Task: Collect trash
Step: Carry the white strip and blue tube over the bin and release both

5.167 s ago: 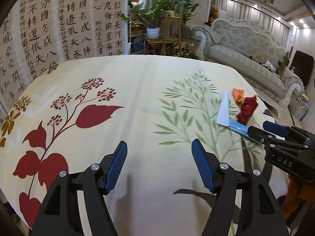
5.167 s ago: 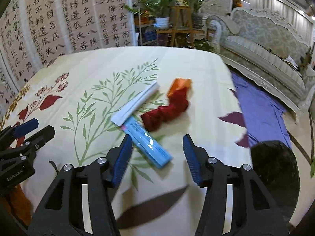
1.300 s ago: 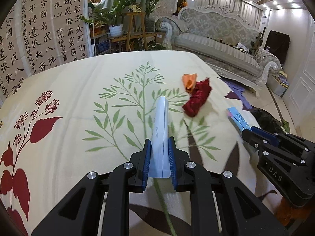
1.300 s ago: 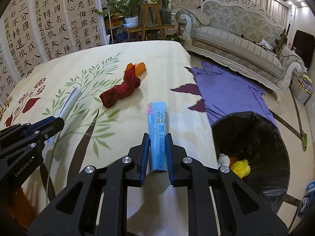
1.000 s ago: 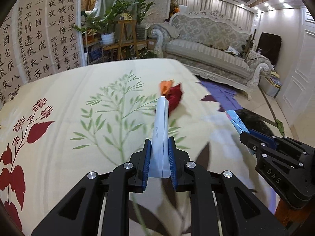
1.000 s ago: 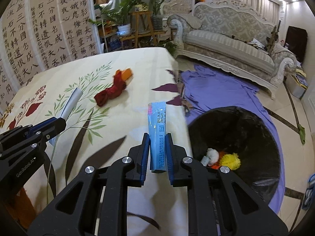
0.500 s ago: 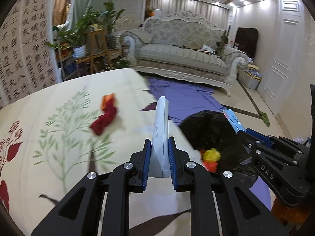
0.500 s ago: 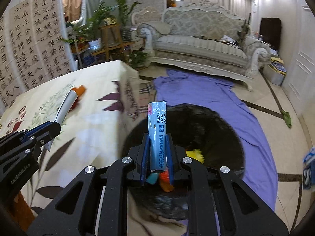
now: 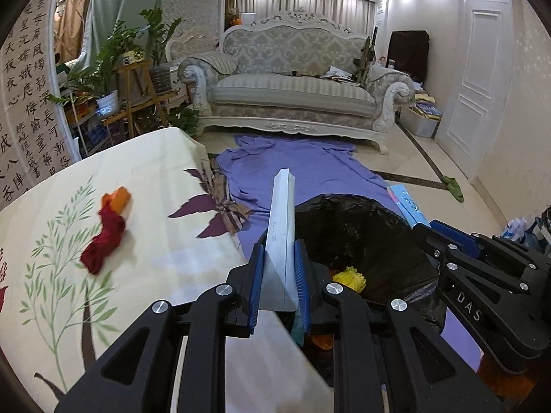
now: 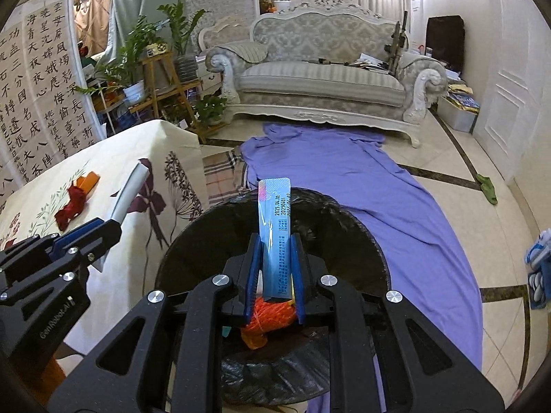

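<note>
Left claw [image 9: 279,287] clamped on one white tube [image 9: 281,237], right claw [image 10: 273,277] on one blue packet [image 10: 275,230], over one bin [image 10: 213,227]

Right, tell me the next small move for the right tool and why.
Probably open the right tool and let the blue packet drop. It is shut on the packet directly over the black-lined trash bin, with orange trash already visible below, so releasing should land it inside.
</note>
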A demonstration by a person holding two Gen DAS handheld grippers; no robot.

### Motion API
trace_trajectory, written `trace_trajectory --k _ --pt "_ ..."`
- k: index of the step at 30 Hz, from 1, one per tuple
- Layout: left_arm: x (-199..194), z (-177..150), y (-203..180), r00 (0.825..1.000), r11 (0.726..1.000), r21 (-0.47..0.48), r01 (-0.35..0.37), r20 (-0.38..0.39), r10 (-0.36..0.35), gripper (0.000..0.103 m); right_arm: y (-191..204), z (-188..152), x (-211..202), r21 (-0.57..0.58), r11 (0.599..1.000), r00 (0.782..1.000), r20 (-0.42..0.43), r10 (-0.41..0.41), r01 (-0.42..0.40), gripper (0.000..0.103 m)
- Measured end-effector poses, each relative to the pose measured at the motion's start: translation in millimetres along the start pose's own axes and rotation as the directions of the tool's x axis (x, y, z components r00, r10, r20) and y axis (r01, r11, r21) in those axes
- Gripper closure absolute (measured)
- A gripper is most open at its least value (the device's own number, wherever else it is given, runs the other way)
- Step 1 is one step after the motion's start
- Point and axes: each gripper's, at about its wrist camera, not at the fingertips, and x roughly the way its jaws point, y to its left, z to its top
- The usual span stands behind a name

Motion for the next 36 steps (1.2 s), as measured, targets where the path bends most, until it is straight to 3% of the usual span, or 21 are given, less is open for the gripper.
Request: trace_trajectory --k 5,8,10,16,22,36 --pt "10.7 0.6 -3.6 1.0 1.0 0.016 -0.003 -0.023 0.003 0.081 -6.7 1.3 11.4 0.019 1.0 1.0 -0.01 -0.002 0.002 0.084" --pt "14.3 -1.4 -1.7 0.999 1.0 0.018 -0.002 -0.038 0.002 0.075 -9.3 -0.1 15.3 0.026 1.0 1.0 -0.019 -0.004 0.004 0.078" --pt "16.6 -1.0 -2.4 0.999 1.0 0.015 -0.004 -0.044 0.005 0.057 -10.3 -0.7 18.2 0.028 1.0 1.0 -0.027 -0.006 0.006 0.073" --pt "10.6 -0.9 1.9 0.999 1.0 -0.009 -0.022 -0.023 0.022 0.032 -12.7 -1.7 17.0 0.037 0.999 1.0 -0.02 -0.023 0.024 0.062" --pt "3.2 -4.3 12.5 0.997 0.997 0.0 -0.08 -0.015 0.08 0.026 -9.5 1.3 10.3 0.037 0.999 1.0 -0.002 -0.027 0.027 0.048" --pt "-1.8 -7.9 87.1 0.971 0.968 -0.081 -0.236 -0.049 0.232 0.026 34.7 4.6 11.8 -0.031 0.998 0.999 -0.02 0.049 -0.05 0.041"
